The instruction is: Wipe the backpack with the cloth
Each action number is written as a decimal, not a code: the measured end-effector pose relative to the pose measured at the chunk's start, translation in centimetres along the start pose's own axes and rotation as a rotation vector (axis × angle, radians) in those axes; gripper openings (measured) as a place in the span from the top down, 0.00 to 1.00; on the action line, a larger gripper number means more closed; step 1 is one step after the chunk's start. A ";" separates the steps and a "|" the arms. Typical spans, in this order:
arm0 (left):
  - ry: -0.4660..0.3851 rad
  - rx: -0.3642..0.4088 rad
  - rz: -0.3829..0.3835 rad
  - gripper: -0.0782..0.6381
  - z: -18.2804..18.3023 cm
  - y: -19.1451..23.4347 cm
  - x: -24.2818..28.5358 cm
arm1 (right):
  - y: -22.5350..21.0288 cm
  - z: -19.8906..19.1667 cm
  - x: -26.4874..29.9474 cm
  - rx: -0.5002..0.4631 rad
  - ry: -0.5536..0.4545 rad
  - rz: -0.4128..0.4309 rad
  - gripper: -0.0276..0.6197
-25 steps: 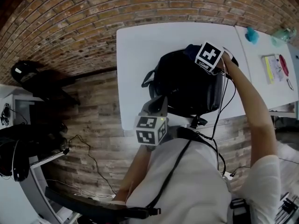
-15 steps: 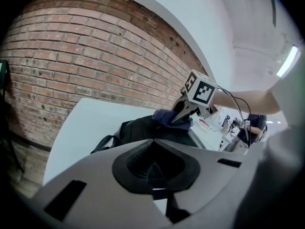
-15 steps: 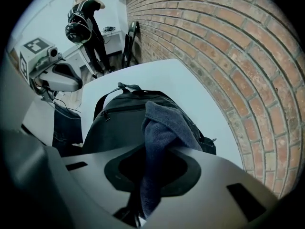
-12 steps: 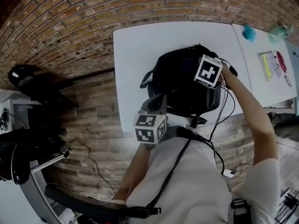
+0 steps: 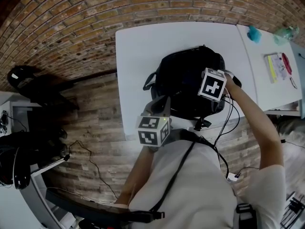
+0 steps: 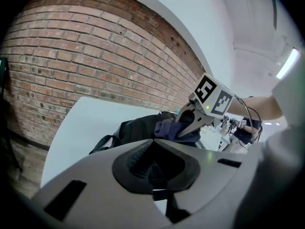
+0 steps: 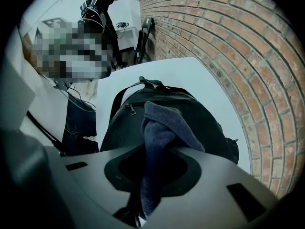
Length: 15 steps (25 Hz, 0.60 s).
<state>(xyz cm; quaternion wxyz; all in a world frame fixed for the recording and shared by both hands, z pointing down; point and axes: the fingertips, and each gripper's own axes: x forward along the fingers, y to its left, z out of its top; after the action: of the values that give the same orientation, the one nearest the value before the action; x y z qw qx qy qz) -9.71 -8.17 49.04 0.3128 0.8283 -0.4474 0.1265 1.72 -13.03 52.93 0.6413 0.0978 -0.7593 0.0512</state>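
Here a black fabric backpack [image 5: 183,80] lies on a white rectangular table [image 5: 143,51], with a red brick wall [image 5: 71,23] beyond it. The right gripper [image 6: 191,124] is over the backpack's top, toward its right side. Its jaws are clamped on a dark blue towelling cloth [image 7: 159,128], which lies against the backpack's surface. The left gripper [image 5: 160,106] sits at the backpack's near edge, jaws closed together with nothing between them.
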 end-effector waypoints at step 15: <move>-0.004 0.000 -0.003 0.89 0.3 0.3 0.1 | 5.6 -0.6 0.3 -0.057 0.017 0.089 0.85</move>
<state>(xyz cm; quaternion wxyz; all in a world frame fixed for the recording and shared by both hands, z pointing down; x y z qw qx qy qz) -9.94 -8.50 49.00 0.3122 0.8292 -0.4467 0.1240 1.07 -7.46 53.62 0.6474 0.0450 -0.7586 0.0590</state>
